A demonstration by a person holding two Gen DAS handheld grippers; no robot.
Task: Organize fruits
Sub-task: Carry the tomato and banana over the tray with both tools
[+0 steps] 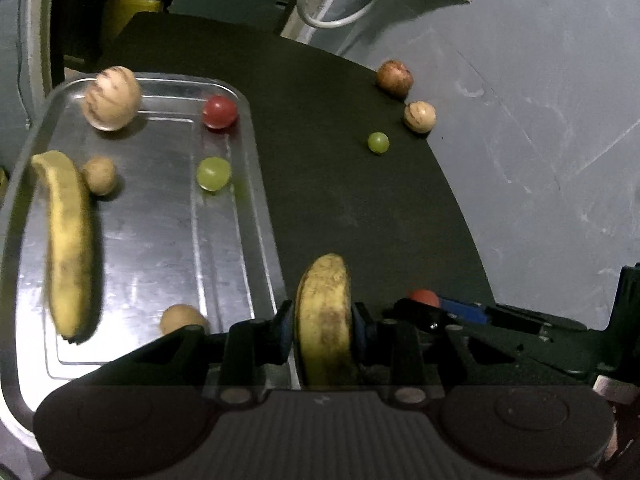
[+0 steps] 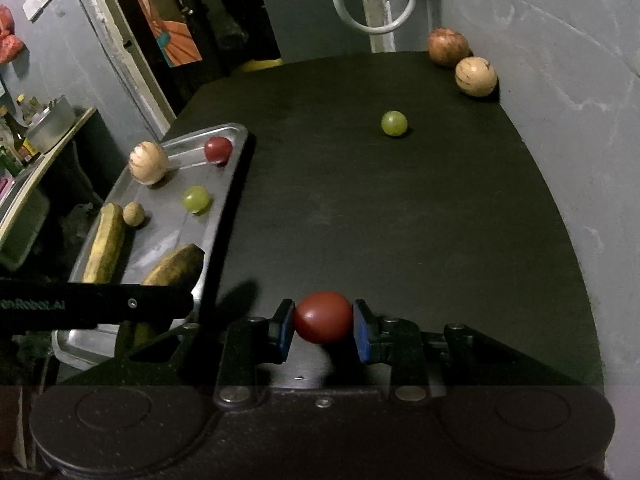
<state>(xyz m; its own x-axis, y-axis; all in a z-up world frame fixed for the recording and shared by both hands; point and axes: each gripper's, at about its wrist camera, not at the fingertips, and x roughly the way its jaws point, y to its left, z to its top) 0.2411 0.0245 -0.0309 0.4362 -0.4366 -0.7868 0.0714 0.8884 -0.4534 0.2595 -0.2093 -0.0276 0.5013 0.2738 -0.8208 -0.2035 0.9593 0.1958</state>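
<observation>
My left gripper [image 1: 323, 322] is shut on a spotted yellow banana [image 1: 325, 320], held just right of the metal tray [image 1: 256, 184]. The same banana [image 2: 174, 266] shows over the tray's near right edge in the right wrist view. My right gripper [image 2: 323, 326] is shut on a red round fruit [image 2: 323, 317] above the black table [image 2: 400, 220]. In the tray [image 2: 236, 140] lie another banana [image 1: 66, 240], a striped beige fruit [image 1: 111, 98], a red fruit [image 1: 219, 111], a green grape [image 1: 213, 173] and two small brown fruits [image 1: 99, 175].
On the table's far right sit a green grape [image 2: 394, 123], a striped beige fruit [image 2: 475, 77] and a reddish-brown fruit [image 2: 448, 47], close to the grey wall [image 2: 560, 80]. A white cable loop [image 2: 372, 20] hangs behind. A shelf with bottles [image 2: 24, 136] stands left of the table.
</observation>
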